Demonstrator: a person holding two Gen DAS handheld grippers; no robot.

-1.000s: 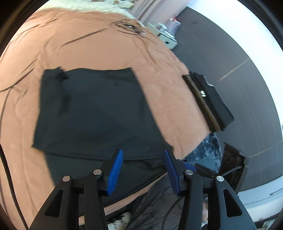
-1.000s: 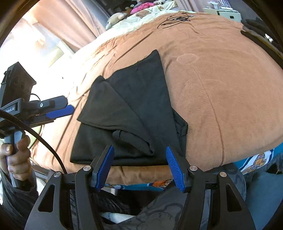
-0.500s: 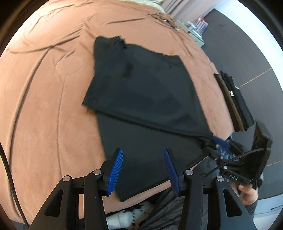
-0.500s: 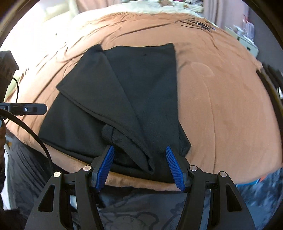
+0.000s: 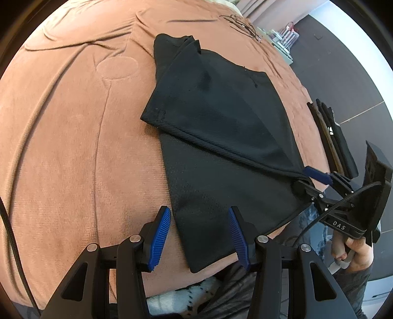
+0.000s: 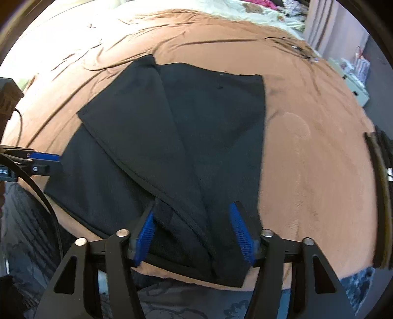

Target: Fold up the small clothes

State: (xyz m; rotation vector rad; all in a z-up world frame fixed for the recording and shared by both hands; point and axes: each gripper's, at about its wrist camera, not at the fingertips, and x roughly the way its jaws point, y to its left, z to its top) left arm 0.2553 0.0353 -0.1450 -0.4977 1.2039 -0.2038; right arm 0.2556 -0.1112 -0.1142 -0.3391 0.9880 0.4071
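A black garment (image 5: 221,117) lies partly folded on the brown blanket (image 5: 68,147), one flap turned diagonally over the rest. My left gripper (image 5: 199,235) hovers open at the near edge, its blue pads straddling the garment's near left corner. My right gripper (image 6: 194,233) sits over the near right corner of the garment (image 6: 176,127). Its jaws are closing, with bunched folds between the pads and a gap still showing. The left wrist view shows the right gripper (image 5: 312,179) at that corner. The right wrist view shows the left gripper (image 6: 46,162) at the cloth's left edge.
A stack of folded dark clothes (image 5: 336,139) rests at the bed's right edge, also in the right wrist view as folded clothes (image 6: 380,171). A tangle of black cable (image 5: 243,23) lies at the far end. A hand (image 5: 356,252) holds the right gripper's handle.
Both grippers have come down and in toward the garment's near corners. The right gripper has rolled and its jaws have narrowed over the folds. The garment has not shifted.
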